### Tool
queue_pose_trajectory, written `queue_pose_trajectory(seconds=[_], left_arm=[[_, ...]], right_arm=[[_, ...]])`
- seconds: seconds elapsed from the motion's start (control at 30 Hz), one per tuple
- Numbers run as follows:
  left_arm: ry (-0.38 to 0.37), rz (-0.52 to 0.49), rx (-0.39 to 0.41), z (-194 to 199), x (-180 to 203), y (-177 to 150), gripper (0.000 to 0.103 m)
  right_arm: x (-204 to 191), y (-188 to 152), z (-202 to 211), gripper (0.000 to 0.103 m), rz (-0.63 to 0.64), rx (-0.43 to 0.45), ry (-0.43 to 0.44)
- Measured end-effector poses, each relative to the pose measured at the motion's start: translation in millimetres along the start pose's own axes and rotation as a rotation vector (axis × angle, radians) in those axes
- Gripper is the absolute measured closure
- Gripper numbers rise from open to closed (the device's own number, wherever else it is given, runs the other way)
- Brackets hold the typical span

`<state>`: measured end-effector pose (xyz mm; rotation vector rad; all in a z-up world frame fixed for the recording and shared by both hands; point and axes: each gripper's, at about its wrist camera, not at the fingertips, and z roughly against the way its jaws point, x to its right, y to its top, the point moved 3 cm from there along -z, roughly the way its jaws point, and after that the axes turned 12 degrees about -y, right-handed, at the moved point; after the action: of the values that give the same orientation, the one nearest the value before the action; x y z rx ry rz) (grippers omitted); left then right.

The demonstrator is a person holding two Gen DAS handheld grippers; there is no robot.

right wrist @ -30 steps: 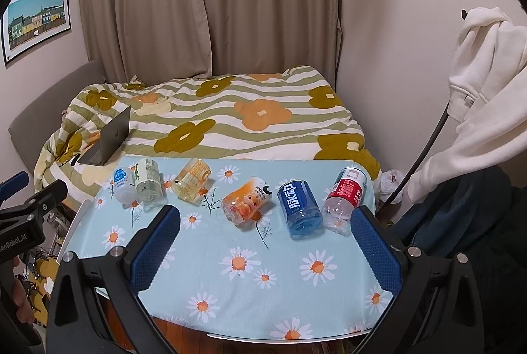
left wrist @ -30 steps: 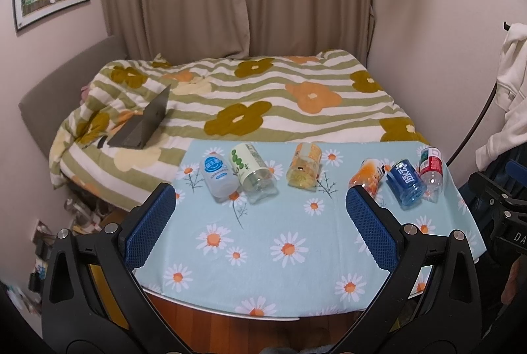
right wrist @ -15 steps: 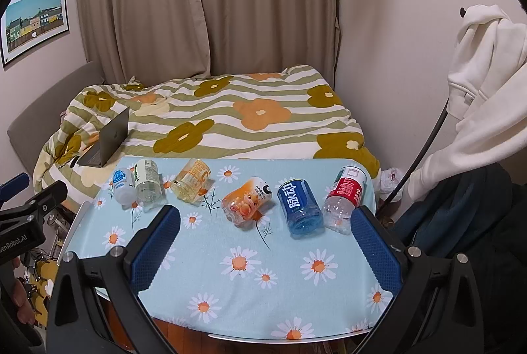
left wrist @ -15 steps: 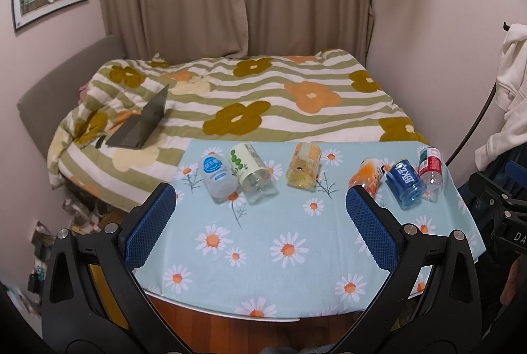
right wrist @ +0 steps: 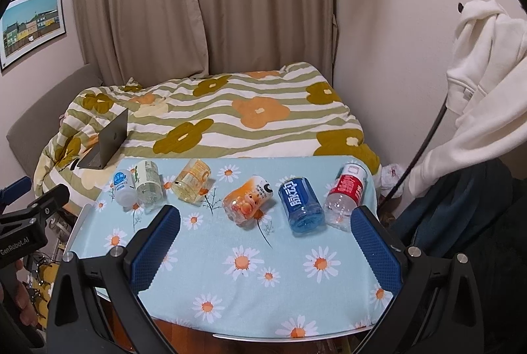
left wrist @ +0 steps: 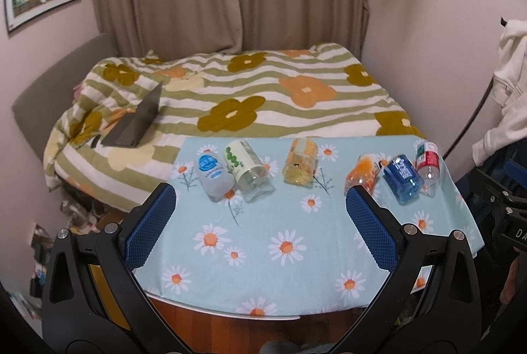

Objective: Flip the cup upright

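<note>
Across the middle of both frames six cups lie tipped on the tabletop [right wrist: 296,271], untouched, with my left claw [left wrist: 260,228] and right claw [right wrist: 265,247] both wide and empty, so I judge the next move is closing on the orange cup [right wrist: 247,200].

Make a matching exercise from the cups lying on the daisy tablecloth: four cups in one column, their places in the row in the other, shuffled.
Cups:
1. red-label cup
2. blue-label cup
3. orange cartoon cup
4. white cup with blue logo

Places, as the right wrist view shows the row:
A. far left end, touching the green-print cup
B. far right end
C. middle of the row, lying alone
D. second from the right, beside the red-label one

Pairs: 1-B, 2-D, 3-C, 4-A
</note>
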<state>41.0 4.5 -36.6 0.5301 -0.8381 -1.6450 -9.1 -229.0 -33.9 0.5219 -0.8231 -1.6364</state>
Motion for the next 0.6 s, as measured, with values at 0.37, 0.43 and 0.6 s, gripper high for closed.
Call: queue_pose_trajectory(seconds=[0.37, 0.43, 0.6], left_arm=[[-0.133, -0.127, -0.124, -60, 44, 11, 0.0], [-0.145, -0.144, -0.147, -76, 57, 12, 0.0], [-0.165, -0.181, -0.228, -126, 84, 15, 0.0]], right_arm=[[22, -7, -22, 0.0, -0.047, -0.087, -0.067], [32, -10, -32, 0.0, -0.051, -0.104, -0.066], [54, -12, -71, 0.0, -0.041, -0.154, -0.043]])
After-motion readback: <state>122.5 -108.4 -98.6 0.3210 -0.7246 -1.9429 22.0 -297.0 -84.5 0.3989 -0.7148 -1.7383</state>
